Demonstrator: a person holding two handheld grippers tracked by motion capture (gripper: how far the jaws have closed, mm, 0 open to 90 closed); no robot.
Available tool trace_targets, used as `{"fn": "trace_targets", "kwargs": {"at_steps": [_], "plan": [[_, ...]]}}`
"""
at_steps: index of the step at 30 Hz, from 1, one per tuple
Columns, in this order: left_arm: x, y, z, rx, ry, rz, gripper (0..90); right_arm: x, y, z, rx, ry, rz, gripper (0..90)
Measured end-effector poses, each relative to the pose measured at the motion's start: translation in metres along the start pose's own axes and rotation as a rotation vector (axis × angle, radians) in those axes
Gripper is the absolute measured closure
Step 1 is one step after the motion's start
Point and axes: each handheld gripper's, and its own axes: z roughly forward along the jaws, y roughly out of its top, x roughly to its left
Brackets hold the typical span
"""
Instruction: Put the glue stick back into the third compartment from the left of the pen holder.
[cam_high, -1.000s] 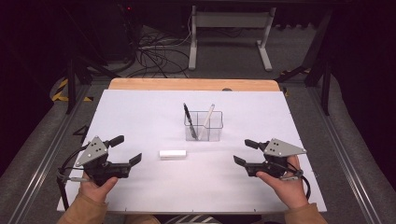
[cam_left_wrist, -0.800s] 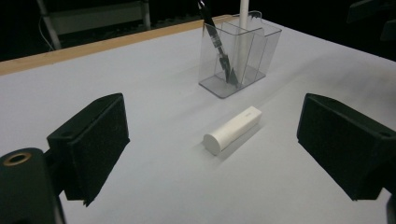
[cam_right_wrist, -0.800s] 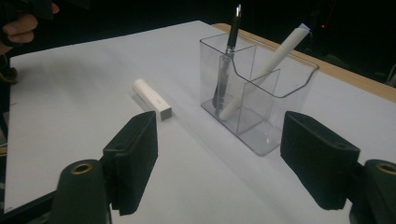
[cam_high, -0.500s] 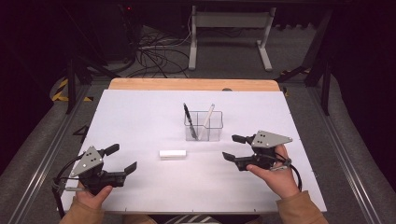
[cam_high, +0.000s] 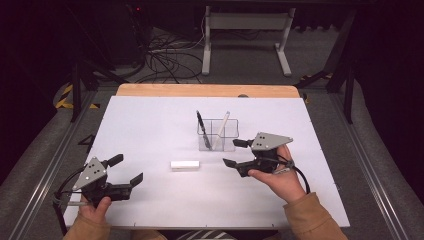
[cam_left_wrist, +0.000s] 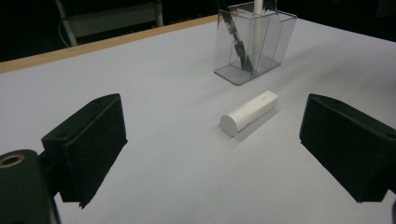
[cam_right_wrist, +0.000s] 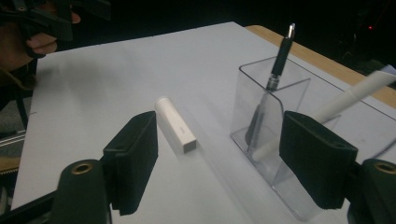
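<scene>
White cap (cam_high: 184, 164), one; clear holder (cam_high: 218, 135), two pens; both grippers (cam_high: 235, 152) (cam_high: 127, 170) released.

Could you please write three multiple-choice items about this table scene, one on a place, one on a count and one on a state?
1. Where does the white cap lie?
A. Inside the clear holder
B. Flat on the table, in front of the clear holder
C. Between the right claw's pads

2. How many pens stand in the clear holder?
A. One
B. Two
C. Four

3. How does the right claw stand?
A. Open, holding nothing
B. Shut on the white cap
C. Shut on a pen

Answers: 1 B, the cap rests on the bare sheet nearer the person than the holder. 2 B, a black pen and a white pen lean in it. 3 A, its pads stand wide apart with only air between.
</scene>
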Motion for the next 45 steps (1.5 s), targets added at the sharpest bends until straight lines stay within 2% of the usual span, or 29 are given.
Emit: {"fn": "trace_targets", "kwargs": {"at_steps": [5, 13, 16, 24, 36, 45], "plan": [[0.000, 0.000, 0.000, 0.005, -0.009, 0.001, 7.7, 0.003, 0.006, 0.009, 0.012, 0.018, -0.014, 28.8], [-0.001, 0.000, 0.002, 0.017, -0.009, 0.005, 7.9, 0.003, 0.013, 0.011, 0.028, 0.033, -0.033, 28.8], [-0.001, 0.000, 0.003, 0.029, -0.007, 0.012, 8.3, 0.005, 0.013, 0.014, 0.025, 0.055, -0.026, 28.8], [-0.003, -0.001, 0.002, 0.040, -0.012, 0.022, 8.6, 0.007, 0.022, 0.025, 0.082, 0.110, -0.073, 35.0], [-0.005, -0.005, -0.007, 0.041, 0.012, 0.017, 8.6, 0.008, 0.037, 0.055, 0.165, 0.148, -0.149, 35.4], [-0.004, -0.008, -0.011, 0.044, 0.018, 0.008, 8.7, 0.010, 0.042, 0.080, 0.218, 0.167, -0.188, 36.6]]}}
